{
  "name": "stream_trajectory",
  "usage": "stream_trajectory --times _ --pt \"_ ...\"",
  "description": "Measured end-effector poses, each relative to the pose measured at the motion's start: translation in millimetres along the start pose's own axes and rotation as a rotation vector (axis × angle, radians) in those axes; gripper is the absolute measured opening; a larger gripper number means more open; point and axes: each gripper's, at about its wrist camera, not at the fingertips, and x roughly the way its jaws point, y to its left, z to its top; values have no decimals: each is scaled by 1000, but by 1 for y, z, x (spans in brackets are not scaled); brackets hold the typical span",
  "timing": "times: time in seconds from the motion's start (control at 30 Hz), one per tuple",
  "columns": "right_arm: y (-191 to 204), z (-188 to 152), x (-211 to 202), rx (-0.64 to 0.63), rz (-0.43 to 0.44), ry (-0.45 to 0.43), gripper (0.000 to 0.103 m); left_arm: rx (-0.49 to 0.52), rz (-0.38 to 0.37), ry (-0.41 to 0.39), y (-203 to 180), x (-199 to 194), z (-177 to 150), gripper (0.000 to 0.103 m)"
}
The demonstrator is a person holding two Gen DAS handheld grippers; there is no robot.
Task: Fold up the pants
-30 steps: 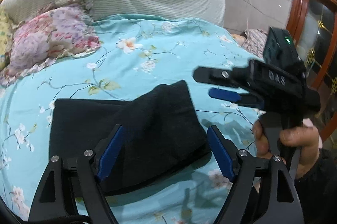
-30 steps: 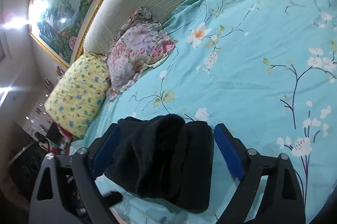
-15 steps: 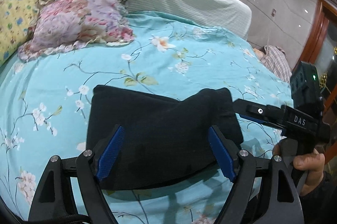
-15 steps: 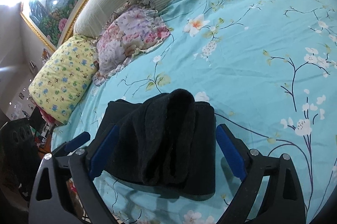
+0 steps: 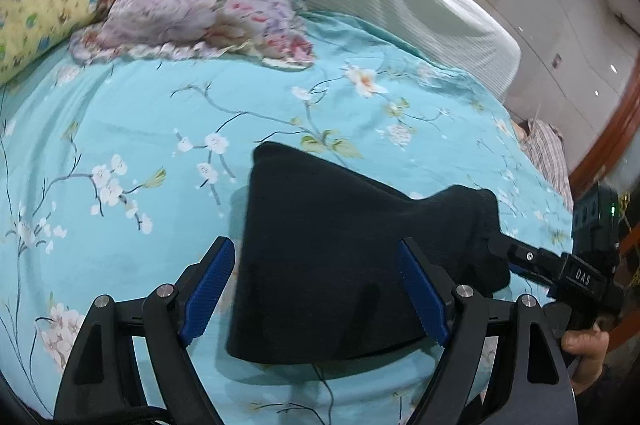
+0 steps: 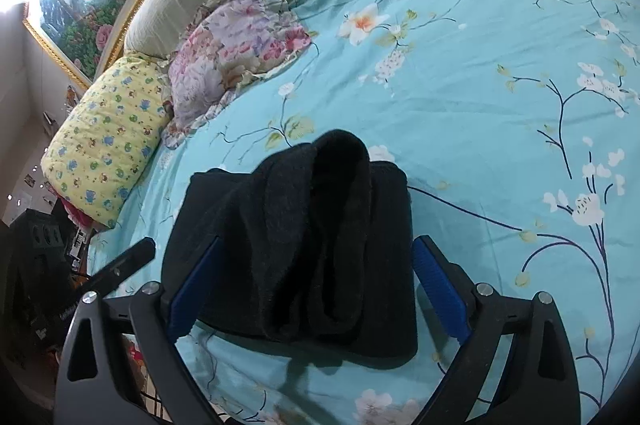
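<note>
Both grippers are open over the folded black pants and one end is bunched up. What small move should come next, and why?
Probably lower the right gripper and press the raised hump flat. The black pants lie folded on the blue floral bedspread, but one end rides up in a thick roll. Both grippers are open and hold nothing; the left gripper hovers over the flatter part.

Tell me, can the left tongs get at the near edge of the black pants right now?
Probably yes. The left tongs are open, and the folded black pants lie right between them on the blue floral bedspread. Nothing covers the near edge; the right tongs sit at the far right end.
</note>
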Motion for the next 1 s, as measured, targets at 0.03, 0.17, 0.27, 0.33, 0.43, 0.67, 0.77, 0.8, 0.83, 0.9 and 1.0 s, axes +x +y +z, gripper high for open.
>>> stream_trajectory --times 0.03,0.17,0.27,0.33,0.43,0.67,0.77,0.8,0.83,0.9,1.0 --pt "0 -1 1 2 -3 1 94 -13 -2 8 4 2 1 83" --pt "-5 -1 5 28 -5 13 94 -46 1 32 16 11 2 83" --pt "-5 -1 8 21 2 16 94 -65 -6 47 21 16 2 83" --pt "-6 -3 10 19 -1 23 94 -74 -15 62 23 21 2 83" --pt "-10 -6 13 36 -4 33 94 -76 -15 77 24 29 2 83" --pt "-20 -8 16 75 24 46 90 -114 -40 121 30 48 4 83" --pt "-22 -8 19 82 38 52 83 -122 -43 134 30 55 5 83" --pt "-23 -9 19 83 38 52 81 -125 -45 136 30 57 5 83" --pt "-23 -8 21 81 36 53 81 -127 -47 139 31 58 5 83" --pt "-24 -9 23 81 38 60 81 -134 -50 147 31 61 4 83" --pt "-27 -9 26 91 48 76 80 -148 -58 164 31 67 3 84"
